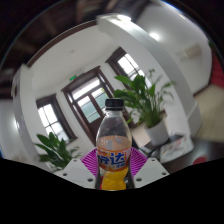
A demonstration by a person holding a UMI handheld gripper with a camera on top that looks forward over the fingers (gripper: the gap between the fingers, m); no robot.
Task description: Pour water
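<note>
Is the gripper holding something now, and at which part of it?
Yes. The gripper holds the orange drink bottle by its lower body, around the label.

Clear plastic bottle of orange soda (116,143) stands upright betw. claw (117,168) fingers. Leafy green potted plant (147,100) behind it to right, another (55,150) left; dark-framed windows (92,97) beyond.

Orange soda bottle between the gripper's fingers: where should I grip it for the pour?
Grip the orange soda bottle at its labelled middle, straight on from the gripper side. It stands upright, and its round body is widest there, between the pads.
</note>
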